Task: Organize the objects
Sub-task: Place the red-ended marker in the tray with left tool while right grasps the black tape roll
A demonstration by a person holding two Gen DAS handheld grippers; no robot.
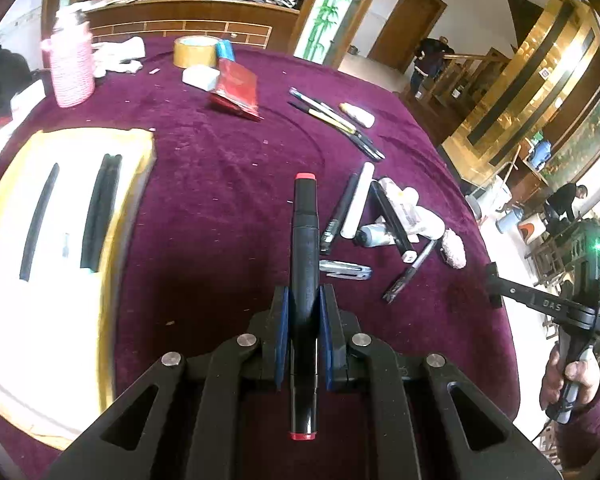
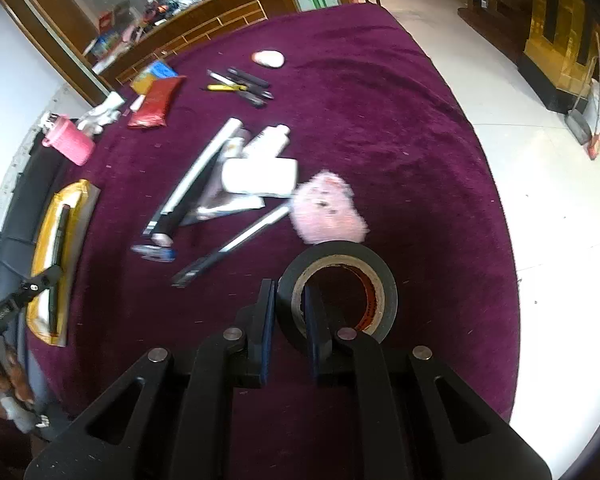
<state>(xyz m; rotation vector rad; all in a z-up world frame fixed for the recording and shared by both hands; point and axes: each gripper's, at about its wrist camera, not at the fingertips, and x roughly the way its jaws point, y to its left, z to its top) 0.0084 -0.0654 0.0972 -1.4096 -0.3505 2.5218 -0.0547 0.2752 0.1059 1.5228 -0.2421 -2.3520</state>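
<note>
Left claw [image 1: 304,312] clamped mid-barrel on black red-capped marker [image 1: 305,264], above maroon tabletop [image 1: 220,200]; stiff, light, slick. Right claw [image 2: 290,312] pinches wall of black tape roll [image 2: 338,292]: light, rigid

A purple-clothed round table [image 2: 380,120] stands on pale floor tiles [image 2: 540,160] near a cluttered wooden counter [image 1: 180,16].

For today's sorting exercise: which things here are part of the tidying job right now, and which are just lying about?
In hand:
left gripper shut on marker
right gripper shut on black tape
box

Lying about:
pink bottle
yellow tape
red packet
</note>
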